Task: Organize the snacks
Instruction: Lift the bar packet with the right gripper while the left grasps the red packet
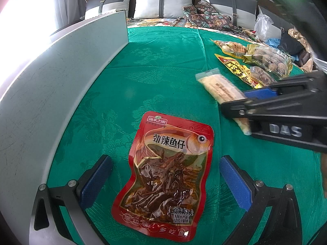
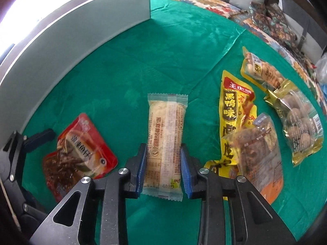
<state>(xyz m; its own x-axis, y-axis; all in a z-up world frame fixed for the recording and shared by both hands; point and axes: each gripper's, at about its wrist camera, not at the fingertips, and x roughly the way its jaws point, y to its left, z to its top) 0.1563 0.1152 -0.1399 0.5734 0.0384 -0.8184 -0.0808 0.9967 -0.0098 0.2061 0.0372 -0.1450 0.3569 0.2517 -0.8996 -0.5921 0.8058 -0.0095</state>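
A red fish-snack packet (image 1: 167,173) lies flat on the green tablecloth (image 1: 163,71). My left gripper (image 1: 165,163) is open, one blue pad on each side of the packet and neither touching it. A pale snack bar in a clear wrapper (image 2: 165,130) lies lengthwise on the cloth, and my right gripper (image 2: 163,149) is shut on its near half, with both pads pressing its long edges. In the left wrist view the right gripper (image 1: 243,100) comes in from the right, clamped on the bar (image 1: 220,85). The red packet (image 2: 81,149) lies to the bar's left.
A curved grey board (image 1: 61,71) stands on edge along the left of the cloth. Right of the bar lie a yellow packet (image 2: 231,112), a clear packet of brown snacks (image 2: 259,143), a bag of round nuts (image 2: 302,126) and a peanut packet (image 2: 263,71). Cushions line the back.
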